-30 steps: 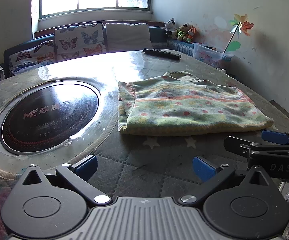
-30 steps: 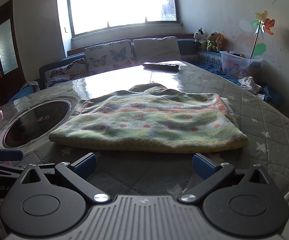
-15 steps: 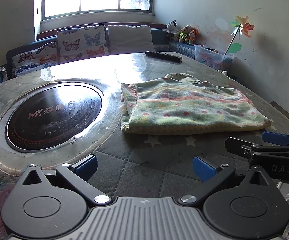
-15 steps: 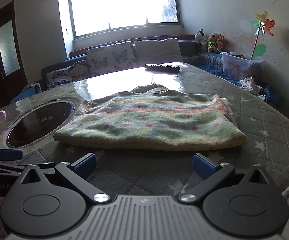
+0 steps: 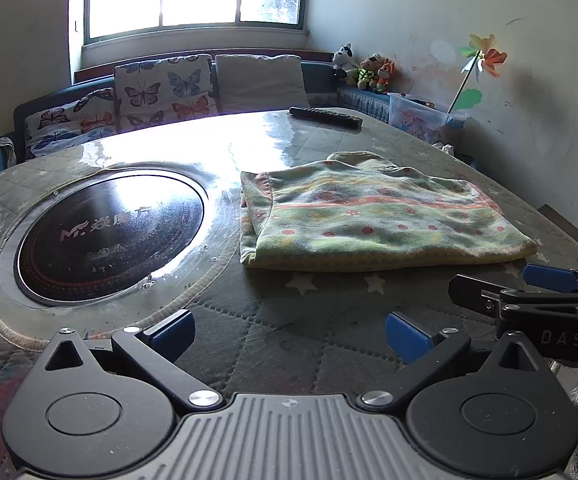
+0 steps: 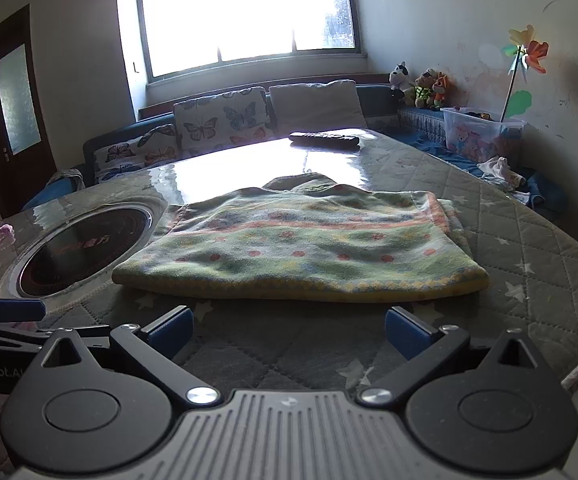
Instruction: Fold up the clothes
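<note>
A folded green garment with red dots and an orange stripe point(image 5: 373, 220) lies flat on the quilted table; it also shows in the right wrist view point(image 6: 301, 252). My left gripper point(image 5: 289, 334) is open and empty, hovering near the table's front edge, short of the garment and to its left. My right gripper point(image 6: 287, 332) is open and empty, just in front of the garment's near edge. The right gripper's blue fingertip shows at the right of the left wrist view point(image 5: 551, 278); the left gripper's fingertip shows at the left of the right wrist view point(image 6: 15, 309).
A round black induction cooktop point(image 5: 109, 236) is set in the table left of the garment. A black remote point(image 5: 325, 118) lies at the far edge. A sofa with butterfly cushions point(image 5: 161, 94), a toy box point(image 5: 425, 120) and a pinwheel stand beyond.
Both grippers have drawn back and risen slightly from the garment, staying open. The garment has not moved.
</note>
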Action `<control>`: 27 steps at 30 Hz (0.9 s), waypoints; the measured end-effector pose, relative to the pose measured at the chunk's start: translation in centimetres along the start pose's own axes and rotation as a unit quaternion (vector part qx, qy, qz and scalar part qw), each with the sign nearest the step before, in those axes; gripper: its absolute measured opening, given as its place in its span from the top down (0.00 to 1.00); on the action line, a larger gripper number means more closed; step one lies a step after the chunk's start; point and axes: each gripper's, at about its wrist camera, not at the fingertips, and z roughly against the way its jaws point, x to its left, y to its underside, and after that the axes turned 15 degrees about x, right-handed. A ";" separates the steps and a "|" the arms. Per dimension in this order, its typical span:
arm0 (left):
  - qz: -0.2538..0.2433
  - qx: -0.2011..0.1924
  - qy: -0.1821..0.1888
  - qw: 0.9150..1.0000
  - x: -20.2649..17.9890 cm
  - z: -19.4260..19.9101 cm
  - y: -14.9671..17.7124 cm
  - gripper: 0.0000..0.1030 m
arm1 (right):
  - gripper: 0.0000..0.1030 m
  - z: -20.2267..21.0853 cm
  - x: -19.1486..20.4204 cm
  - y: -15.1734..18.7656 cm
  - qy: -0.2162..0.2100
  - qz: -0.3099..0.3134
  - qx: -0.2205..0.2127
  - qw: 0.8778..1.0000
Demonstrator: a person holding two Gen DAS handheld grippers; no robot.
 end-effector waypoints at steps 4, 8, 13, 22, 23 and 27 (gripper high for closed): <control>0.000 0.000 0.000 1.000 0.0 0.0 -0.1 0.00 | 0.00 0.0 0.0 0.0 0.000 0.000 0.000 1.000; 0.000 0.001 0.000 1.000 0.1 -0.2 -0.1 0.00 | 0.00 -0.2 0.0 -0.1 0.000 0.001 0.003 1.000; 0.000 0.001 0.000 1.000 0.1 -0.4 -0.2 0.00 | 0.00 -0.6 0.1 -0.1 0.001 0.001 0.006 1.000; 0.000 0.004 -0.004 1.000 0.1 -0.9 -0.5 0.00 | 0.00 -1.2 0.0 -0.4 -0.001 0.000 0.012 1.000; 0.000 0.003 -0.006 1.000 0.2 -1.0 -0.5 0.00 | 0.00 -1.3 0.0 -0.5 -0.001 0.000 0.013 1.000; 0.000 0.003 -0.005 1.000 0.3 -1.1 -0.7 0.00 | 0.00 -1.6 0.1 -0.6 -0.001 0.001 0.015 1.000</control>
